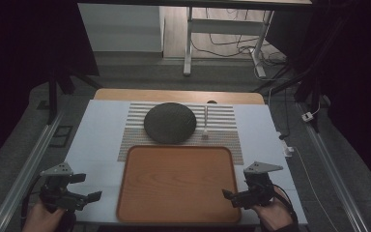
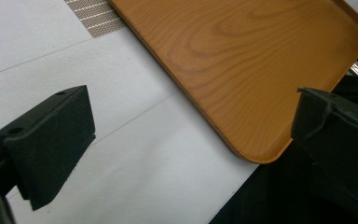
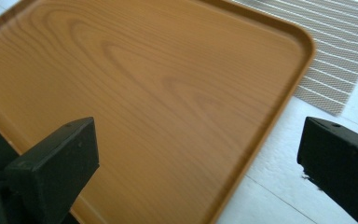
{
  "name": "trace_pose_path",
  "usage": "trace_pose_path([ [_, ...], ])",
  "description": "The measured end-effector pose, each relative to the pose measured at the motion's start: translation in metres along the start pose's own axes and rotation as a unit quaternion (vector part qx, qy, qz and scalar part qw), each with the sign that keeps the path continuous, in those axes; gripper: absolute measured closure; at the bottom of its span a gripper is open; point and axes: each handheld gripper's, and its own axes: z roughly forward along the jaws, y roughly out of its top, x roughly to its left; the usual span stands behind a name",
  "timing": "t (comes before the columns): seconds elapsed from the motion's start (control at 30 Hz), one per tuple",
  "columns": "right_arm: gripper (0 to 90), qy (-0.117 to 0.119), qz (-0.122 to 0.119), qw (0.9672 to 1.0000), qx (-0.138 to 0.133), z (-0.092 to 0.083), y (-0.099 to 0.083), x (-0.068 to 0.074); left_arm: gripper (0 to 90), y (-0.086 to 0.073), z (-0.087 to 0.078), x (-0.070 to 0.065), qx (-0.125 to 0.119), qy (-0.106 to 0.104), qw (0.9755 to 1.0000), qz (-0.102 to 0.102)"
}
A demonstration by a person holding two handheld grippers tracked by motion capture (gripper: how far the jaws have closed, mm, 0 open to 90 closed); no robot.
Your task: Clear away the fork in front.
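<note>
Item: wooden tray [image 1: 176, 186], rectangular, rounded corners, raised rim, nothing on it. Location: near centre of the white counter [image 1: 94, 140], its far edge overlapping a striped mat [image 1: 222, 126].

Item: dark round plate [image 1: 169, 122], on the striped mat just beyond the tray's far edge. Beside it to the right, a slim pale utensil [image 1: 206, 123] lying lengthwise on the mat; its type is too small to tell.

Item: left gripper [image 1: 79, 187], held over the counter left of the tray's near left corner. Fingers [image 2: 51, 140] spread wide, grasping nothing.

Item: right gripper [image 1: 233, 195], held at the tray's near right corner. Fingers [image 3: 56, 161] likewise released, straddling the tray's rim with nothing between them.

Handling note (judgement): both grippers appear staged to work on the tray from either side. To do this well, bring each gripper square to its own side rim, set one finger under the lip and one above, close both at matching points, and lift level so the tray does not drag the mat beneath its far edge.
</note>
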Motion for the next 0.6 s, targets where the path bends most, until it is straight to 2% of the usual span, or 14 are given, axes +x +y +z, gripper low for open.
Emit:
trace_pose_path([
  [0.2, 0.0, 0.011, -0.001, 0.9999, -0.004, 0.006, 0.003, 0.004, 0.0, 0.0, 0.0, 0.0, 0.0, -0.001, 1.0, 0.0],
  [0.3, 0.0, 0.013, -0.008, 0.9999, -0.001, 0.011, 0.006, 0.006, 0.0, 0.0, 0.0, 0.0, 0.001, -0.001, 1.0, 0.0],
  [0.43, 0.0, 0.03, -0.014, 0.9994, 0.002, 0.02, 0.008, 0.01, 0.0, 0.0, 0.0, 0.0, 0.001, -0.002, 1.0, 0.001],
  [0.6, 0.0, 0.039, -0.03, 0.9988, 0.005, 0.03, 0.012, 0.015, 0.0, 0.0, 0.001, 0.0, 0.003, -0.002, 1.0, 0.001],
])
